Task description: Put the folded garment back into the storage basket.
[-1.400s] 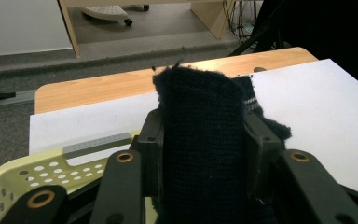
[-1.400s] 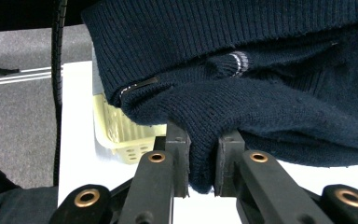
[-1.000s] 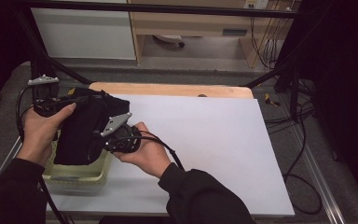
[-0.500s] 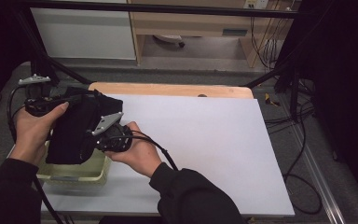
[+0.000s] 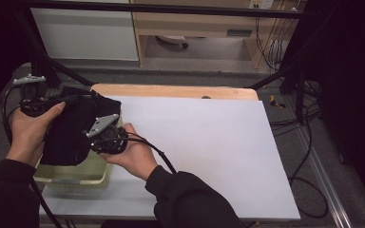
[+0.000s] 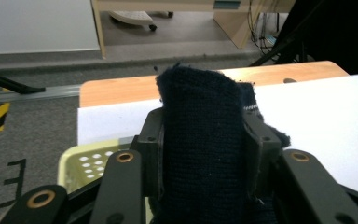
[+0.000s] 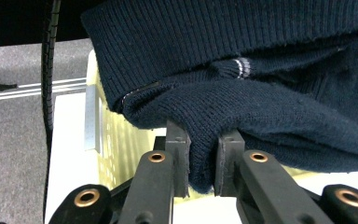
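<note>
A dark navy knitted sweater (image 5: 69,135) hangs bunched between both grippers over a pale yellow basket (image 5: 78,175) at the table's left edge. My left gripper (image 5: 71,100) holds its upper part. In the left gripper view the jaws press on a thick fold of the sweater (image 6: 200,140) from both sides, left gripper (image 6: 203,144). My right gripper (image 5: 92,141) is lower and to the right. In the right gripper view, the right gripper (image 7: 201,163) pinches a thin fold at the lower hem of the sweater (image 7: 242,70), above the basket (image 7: 114,135).
A white sheet (image 5: 204,147) covers the table to the right of the basket. A wooden board edge (image 5: 171,91) runs along the back. Black frame bars and cables (image 5: 304,142) stand at the right side; a cable trails from the right gripper.
My right gripper has shifted a little to the left with the sweater. The left hand has barely moved. Both grips are unchanged.
</note>
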